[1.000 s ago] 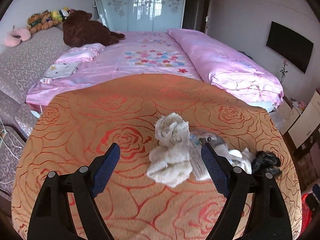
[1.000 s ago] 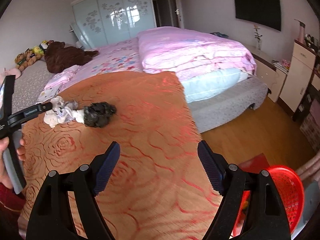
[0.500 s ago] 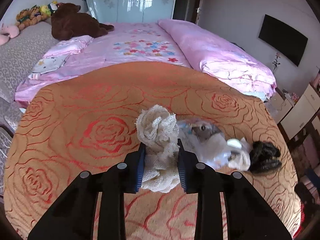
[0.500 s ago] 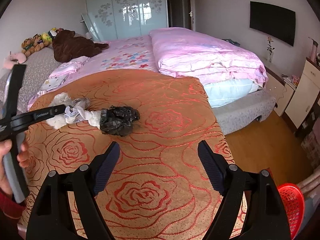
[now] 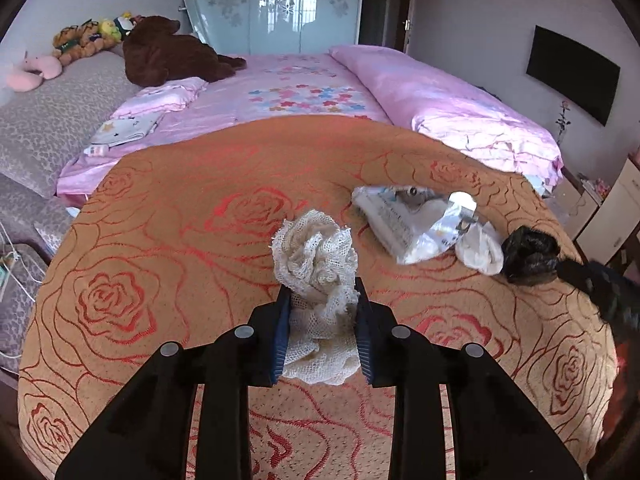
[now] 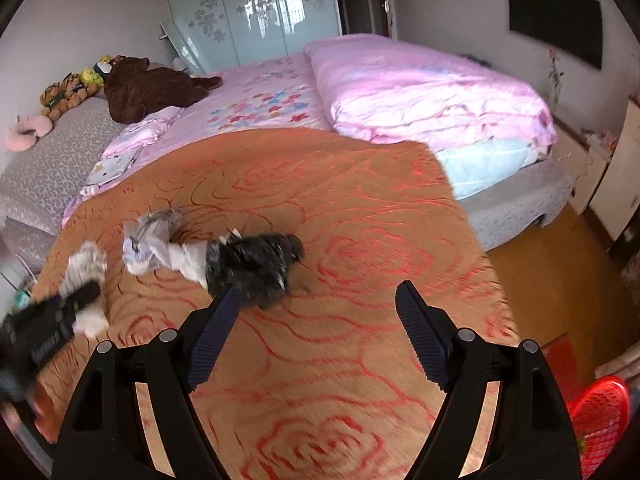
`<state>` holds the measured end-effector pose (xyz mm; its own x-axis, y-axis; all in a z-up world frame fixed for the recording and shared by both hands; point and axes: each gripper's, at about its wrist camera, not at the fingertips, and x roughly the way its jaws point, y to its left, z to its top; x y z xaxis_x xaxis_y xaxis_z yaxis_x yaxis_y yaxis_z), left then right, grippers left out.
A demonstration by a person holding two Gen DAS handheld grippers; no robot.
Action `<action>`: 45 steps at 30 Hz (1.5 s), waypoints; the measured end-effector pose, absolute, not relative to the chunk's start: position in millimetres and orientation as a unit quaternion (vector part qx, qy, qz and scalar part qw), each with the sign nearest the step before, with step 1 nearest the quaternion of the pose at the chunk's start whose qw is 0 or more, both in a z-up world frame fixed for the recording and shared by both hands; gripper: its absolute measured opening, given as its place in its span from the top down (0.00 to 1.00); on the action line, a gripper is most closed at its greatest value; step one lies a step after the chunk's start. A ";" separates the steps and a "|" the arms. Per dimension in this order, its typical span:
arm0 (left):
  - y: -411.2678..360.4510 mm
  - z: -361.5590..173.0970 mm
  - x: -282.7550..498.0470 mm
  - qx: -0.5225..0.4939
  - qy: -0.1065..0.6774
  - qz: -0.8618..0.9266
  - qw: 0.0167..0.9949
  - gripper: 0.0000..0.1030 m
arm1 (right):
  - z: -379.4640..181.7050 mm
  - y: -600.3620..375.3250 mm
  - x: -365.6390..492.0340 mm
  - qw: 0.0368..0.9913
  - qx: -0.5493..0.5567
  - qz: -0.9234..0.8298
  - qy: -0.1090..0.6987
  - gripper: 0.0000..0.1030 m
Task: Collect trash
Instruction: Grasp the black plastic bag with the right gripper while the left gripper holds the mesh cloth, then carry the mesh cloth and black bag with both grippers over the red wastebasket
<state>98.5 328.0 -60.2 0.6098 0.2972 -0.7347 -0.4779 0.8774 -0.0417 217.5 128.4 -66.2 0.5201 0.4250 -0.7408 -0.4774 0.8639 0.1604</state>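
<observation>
a second ago the left tool [image 5: 322, 320] stood wide open around the white mesh rag [image 5: 316, 280] on the orange rose-patterned blanket [image 5: 160, 240]; now its pads are pressed in on the rag from both sides, the cloth bunched between them and apparently raised a little off the blanket. so the first piece of trash looks to be in hand. the right tool [image 6: 316, 334] has swung in from the blanket's far edge and hangs wide open, holding nothing, just beside the black plastic bag [image 6: 256, 268], with its left pad overlapping the bag in view. the crumpled white wrapper [image 5: 416, 226] lies on the blanket right of the rag, touching a white wad [image 5: 480, 246] that touches the black bag. the red basket [image 6: 600, 416] sits on the floor, well apart from the rag. my guess is the bag comes next, then both go to the basket.
</observation>
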 end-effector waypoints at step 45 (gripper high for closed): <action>227.4 -22.0 58.9 -0.090 0.342 0.147 0.924 0.74 | -30.7 38.8 128.0 0.901 -0.040 0.254 0.350 0.64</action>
<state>58.9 227.4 -22.0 0.7231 0.2090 -0.6583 -0.3324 0.9408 -0.0664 128.0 38.8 -30.7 0.6260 0.4298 -0.6507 -0.4862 0.8675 0.1052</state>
